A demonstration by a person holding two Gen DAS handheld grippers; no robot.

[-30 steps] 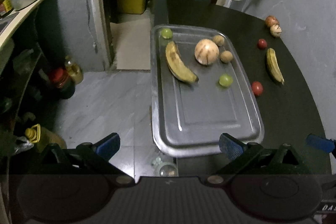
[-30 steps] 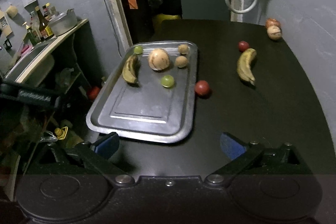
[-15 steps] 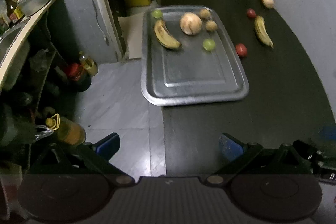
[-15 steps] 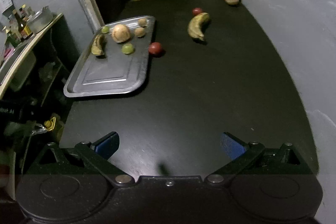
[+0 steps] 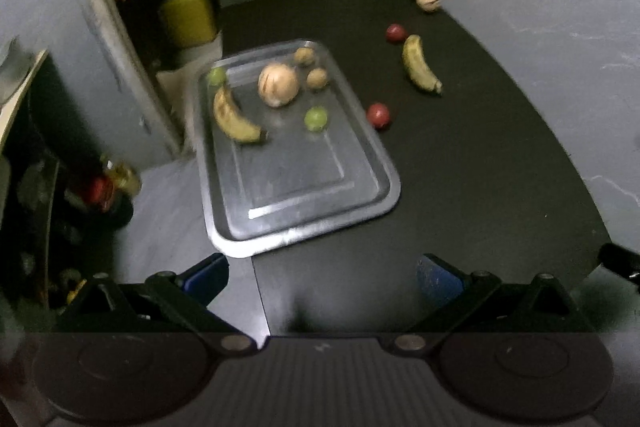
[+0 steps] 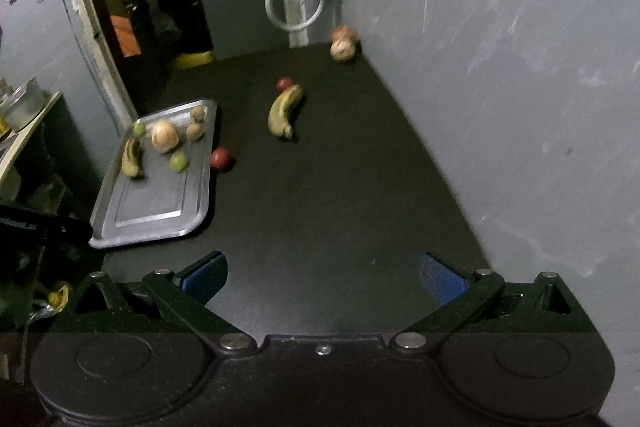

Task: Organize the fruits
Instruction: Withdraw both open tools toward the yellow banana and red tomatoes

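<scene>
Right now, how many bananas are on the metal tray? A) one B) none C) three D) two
A: one banana lies on the tray near its left side; the other banana lies off it on the black table, right of the tray.

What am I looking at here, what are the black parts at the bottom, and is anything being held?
Those are two hand-held grippers, each with a camera looking along its jaws. One picture is from the left gripper, the other from the right gripper. Both are open and hold nothing. On the black table a metal tray carries a banana, a large pale fruit, two green and two brown fruits. Loose on the table lie another banana, two red fruits and two more near the wall.
</scene>
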